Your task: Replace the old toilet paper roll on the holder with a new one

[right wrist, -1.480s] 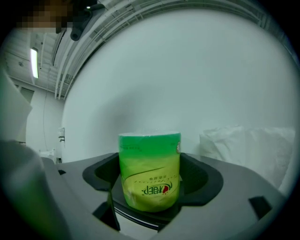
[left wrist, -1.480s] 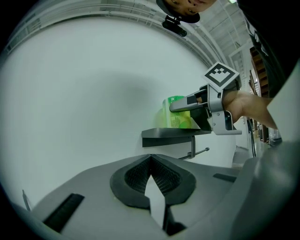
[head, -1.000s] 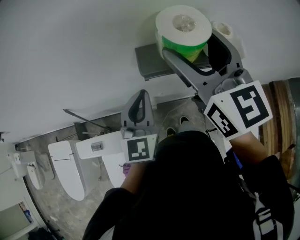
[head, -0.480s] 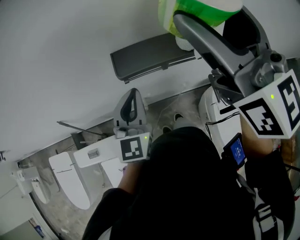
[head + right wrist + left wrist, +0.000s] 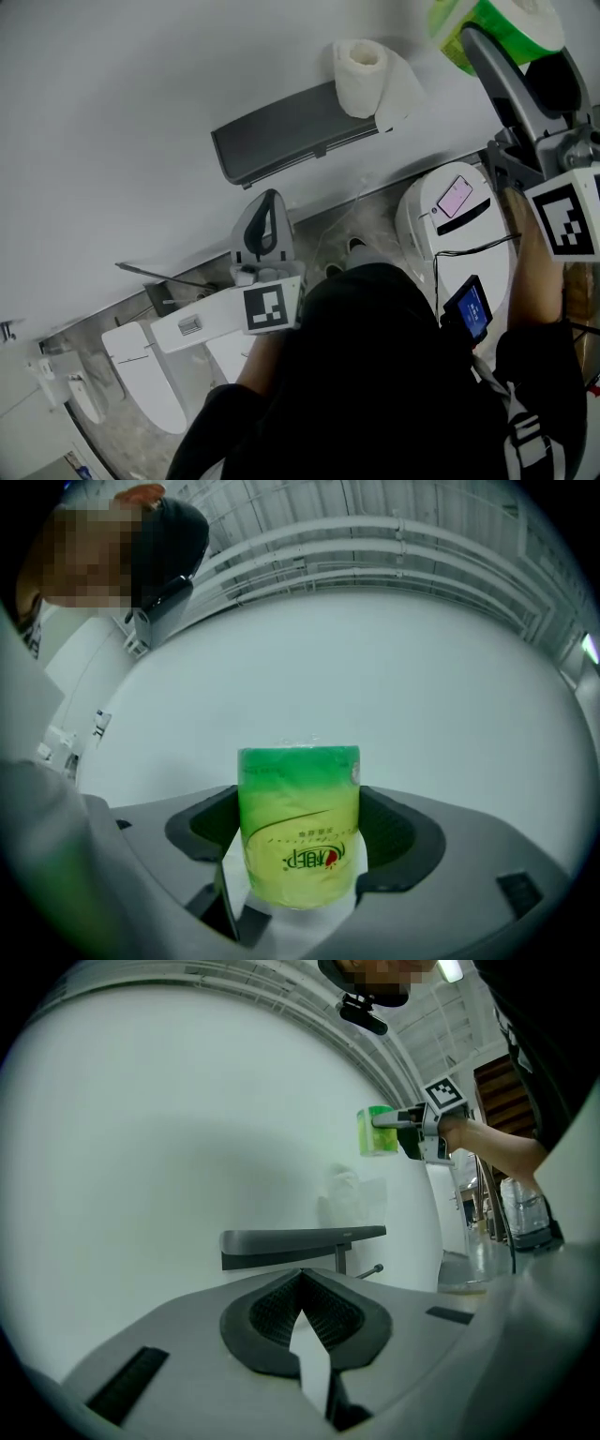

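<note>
Right gripper [image 5: 298, 847]: we are clamping its jaws on the new toilet paper roll [image 5: 298, 794], green wrapper on, printed side facing us upside down. We are holding it up by the white wall [image 5: 141, 84], to the right of the old roll [image 5: 361, 66] and apart from it. The old roll is standing on end at the right end of the grey holder [image 5: 281, 141], with a loose sheet hanging off it. Left gripper [image 5: 300, 1283]: its jaws are meeting at the tips with nothing between them, and we are pointing it at the holder from nearer and lower.
</note>
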### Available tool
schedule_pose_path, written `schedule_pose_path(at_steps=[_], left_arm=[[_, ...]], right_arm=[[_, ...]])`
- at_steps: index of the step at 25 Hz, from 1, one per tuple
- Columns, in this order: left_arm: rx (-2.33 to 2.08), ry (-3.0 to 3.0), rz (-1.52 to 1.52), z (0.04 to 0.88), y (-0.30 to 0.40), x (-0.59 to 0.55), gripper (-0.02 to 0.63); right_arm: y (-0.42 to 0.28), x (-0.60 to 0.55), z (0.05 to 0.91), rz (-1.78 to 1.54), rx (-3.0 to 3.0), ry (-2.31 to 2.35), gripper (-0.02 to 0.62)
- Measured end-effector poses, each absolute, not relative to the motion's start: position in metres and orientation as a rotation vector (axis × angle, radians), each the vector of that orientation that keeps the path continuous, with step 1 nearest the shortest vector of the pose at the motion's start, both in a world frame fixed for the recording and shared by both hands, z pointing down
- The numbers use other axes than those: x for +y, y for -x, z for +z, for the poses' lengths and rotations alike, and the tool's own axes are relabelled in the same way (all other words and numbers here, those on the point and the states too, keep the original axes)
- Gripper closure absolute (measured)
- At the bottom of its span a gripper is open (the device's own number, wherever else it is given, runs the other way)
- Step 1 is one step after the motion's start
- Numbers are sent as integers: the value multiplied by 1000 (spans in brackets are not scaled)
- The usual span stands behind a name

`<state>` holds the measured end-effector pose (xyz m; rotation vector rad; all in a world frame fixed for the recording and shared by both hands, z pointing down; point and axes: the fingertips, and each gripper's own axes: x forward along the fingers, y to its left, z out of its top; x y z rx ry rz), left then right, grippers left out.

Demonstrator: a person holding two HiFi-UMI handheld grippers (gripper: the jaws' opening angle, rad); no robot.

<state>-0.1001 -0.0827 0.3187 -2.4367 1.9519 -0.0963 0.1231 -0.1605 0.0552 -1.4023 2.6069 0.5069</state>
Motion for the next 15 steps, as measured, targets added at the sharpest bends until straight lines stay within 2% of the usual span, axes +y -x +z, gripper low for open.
schedule_pose_path(at_steps=[11, 15], left_arm=[[1955, 2456, -136, 324, 101, -83, 592], [1953, 2458, -146, 326, 100, -85, 592]], right_arm=[[-194, -203, 189, 638, 2746, 1900, 218], [-199, -210, 235, 840, 2832, 2013, 218]])
